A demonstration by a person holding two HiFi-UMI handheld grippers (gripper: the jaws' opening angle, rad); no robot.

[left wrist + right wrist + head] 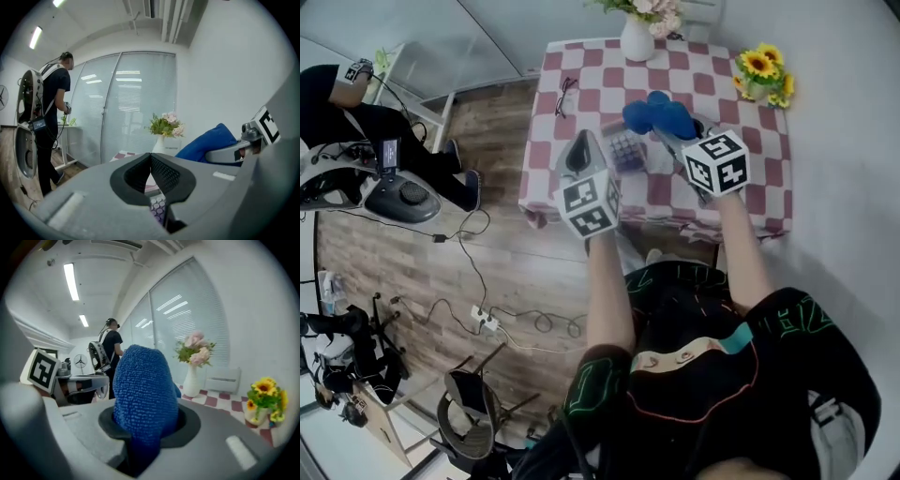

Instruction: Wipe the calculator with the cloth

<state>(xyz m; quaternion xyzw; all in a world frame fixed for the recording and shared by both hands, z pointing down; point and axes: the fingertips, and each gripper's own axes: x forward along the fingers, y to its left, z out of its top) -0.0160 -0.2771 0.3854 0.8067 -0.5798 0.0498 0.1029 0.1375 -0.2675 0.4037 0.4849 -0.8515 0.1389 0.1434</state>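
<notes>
Just one cloth (661,114), one calculator (628,150).

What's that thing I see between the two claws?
In the head view, a small calculator with purple keys shows between the left claw and the right claw, which is clamped on a fuzzy blue cloth.

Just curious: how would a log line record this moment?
left gripper: shut, over calculator | right gripper: shut on cloth

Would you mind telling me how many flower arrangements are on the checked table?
2. A white vase of pink flowers stands at the table's far edge, and a bunch of sunflowers sits near its far right corner. None appears hidden.
</notes>
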